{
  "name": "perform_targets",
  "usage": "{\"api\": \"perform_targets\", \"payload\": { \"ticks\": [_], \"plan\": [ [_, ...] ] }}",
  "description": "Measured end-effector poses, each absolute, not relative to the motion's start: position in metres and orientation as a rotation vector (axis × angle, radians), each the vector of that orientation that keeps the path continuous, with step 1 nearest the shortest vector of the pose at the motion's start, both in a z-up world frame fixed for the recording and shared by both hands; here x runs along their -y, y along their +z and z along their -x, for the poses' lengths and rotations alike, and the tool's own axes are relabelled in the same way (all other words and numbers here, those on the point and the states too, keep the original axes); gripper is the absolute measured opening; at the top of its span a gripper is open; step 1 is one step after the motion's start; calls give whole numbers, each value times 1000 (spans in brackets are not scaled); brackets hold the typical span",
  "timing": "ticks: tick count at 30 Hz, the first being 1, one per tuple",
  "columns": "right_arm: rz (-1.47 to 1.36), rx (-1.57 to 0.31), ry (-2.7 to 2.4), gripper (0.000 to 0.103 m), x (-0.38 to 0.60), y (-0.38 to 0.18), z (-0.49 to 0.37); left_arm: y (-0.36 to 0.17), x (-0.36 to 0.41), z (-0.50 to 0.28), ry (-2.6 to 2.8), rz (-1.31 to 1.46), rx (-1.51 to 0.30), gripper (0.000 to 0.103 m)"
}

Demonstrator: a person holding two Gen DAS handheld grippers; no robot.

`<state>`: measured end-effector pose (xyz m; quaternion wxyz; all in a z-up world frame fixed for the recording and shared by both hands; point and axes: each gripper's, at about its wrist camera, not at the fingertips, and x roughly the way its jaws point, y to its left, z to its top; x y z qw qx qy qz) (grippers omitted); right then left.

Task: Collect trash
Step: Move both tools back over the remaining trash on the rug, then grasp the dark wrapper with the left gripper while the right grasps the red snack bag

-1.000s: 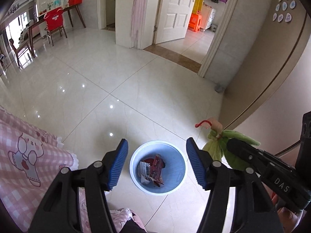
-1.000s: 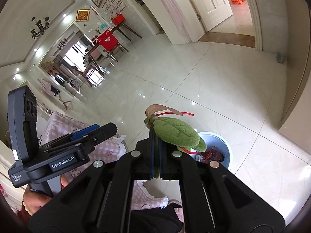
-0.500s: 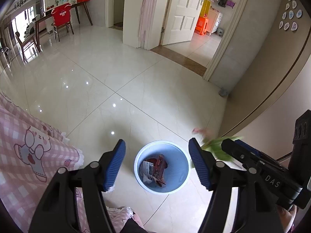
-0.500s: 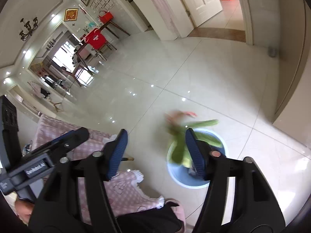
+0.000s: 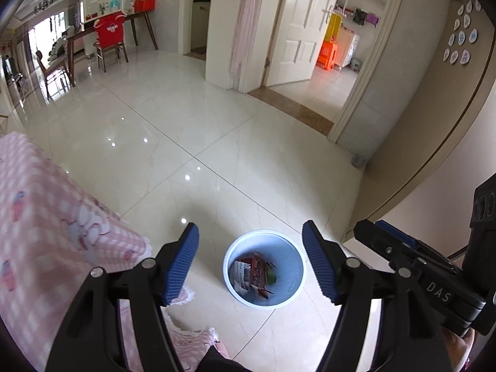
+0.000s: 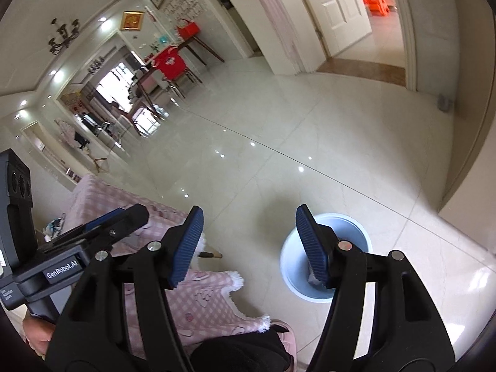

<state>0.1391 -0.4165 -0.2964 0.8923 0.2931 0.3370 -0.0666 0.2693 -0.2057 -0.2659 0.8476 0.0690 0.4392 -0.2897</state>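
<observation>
- Two claws hang over the floor (image 5: 217, 142), both spread wide with nothing between the pads.
- My left claw (image 5: 250, 263) has been easing a little wider and frames the bin (image 5: 290, 294) below it.
- My right claw (image 6: 249, 245) has just sprung apart and grips nothing; its right finger (image 6: 313, 248) covers part of the bin (image 6: 350, 223).
- Inside the bin I see wrappers (image 5: 252, 274) and a bit of green (image 5: 272, 278) beside them.
- Left of the bin, a pink checked cloth (image 5: 46, 232) drapes down, its fringe near the bin's side.
- Beyond, a white door (image 5: 297, 31) stands ajar.
</observation>
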Motion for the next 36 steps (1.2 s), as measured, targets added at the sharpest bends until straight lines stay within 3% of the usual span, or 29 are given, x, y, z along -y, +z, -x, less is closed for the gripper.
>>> {"api": "perform_targets", "payload": {
  "ticks": [8, 18, 30, 36],
  "plan": [
    [-541, -653, -4, 62, 349, -252, -146, -225, 133, -254, -510, -140, -856, 71],
    [-350, -642, 259, 62, 199, -203, -192, -179, -29, -256, -266, -25, -784, 76],
    [-27, -792, 461, 63, 25, -218, -272, -197, -213, -275, 12, 152, -809, 76],
    [109, -854, 500, 63, -33, -241, -305, -208, -247, -283, 33, 181, -829, 76]
  ]
}}
